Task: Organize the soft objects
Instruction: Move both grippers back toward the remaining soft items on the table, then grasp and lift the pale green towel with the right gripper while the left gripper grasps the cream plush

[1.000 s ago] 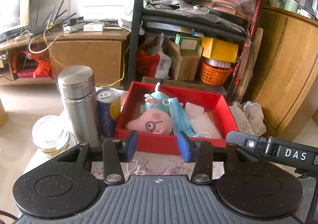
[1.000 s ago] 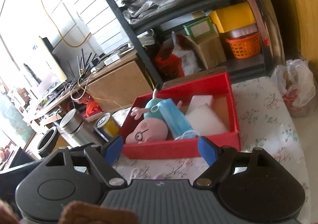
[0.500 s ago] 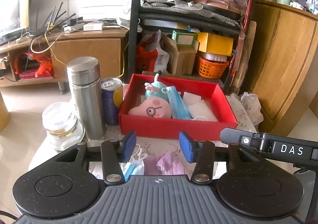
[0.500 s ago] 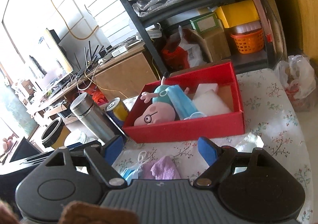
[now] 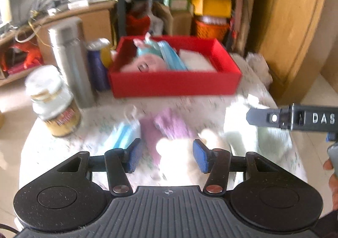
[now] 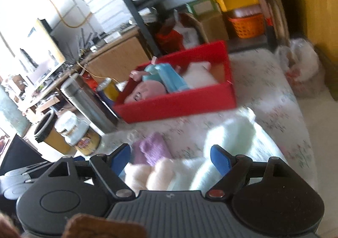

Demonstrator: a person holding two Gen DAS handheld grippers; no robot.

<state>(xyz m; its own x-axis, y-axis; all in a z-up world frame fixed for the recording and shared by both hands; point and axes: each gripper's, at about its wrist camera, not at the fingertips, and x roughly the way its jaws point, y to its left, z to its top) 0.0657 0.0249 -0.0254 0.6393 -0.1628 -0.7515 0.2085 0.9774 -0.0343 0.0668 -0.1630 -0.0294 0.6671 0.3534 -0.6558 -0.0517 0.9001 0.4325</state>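
The left gripper (image 5: 166,157) is seen with jaws opening, nothing pinched, over a white plush (image 5: 175,153) on the table (image 5: 63,145). The right gripper (image 6: 170,158) is held apart over a pale towel (image 6: 228,138). Beyond, a purple cloth (image 5: 169,124), then the red box (image 5: 175,84) holding a pig toy (image 5: 145,65).

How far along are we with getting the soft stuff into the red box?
Partly done. The red box already holds a pink plush toy, a blue face mask and white padding. Nothing is in hand: the left hand-held gripper is opening over a pale fluffy toy, and the right hand-held gripper is open. A purple cloth and another mask remain on the table.
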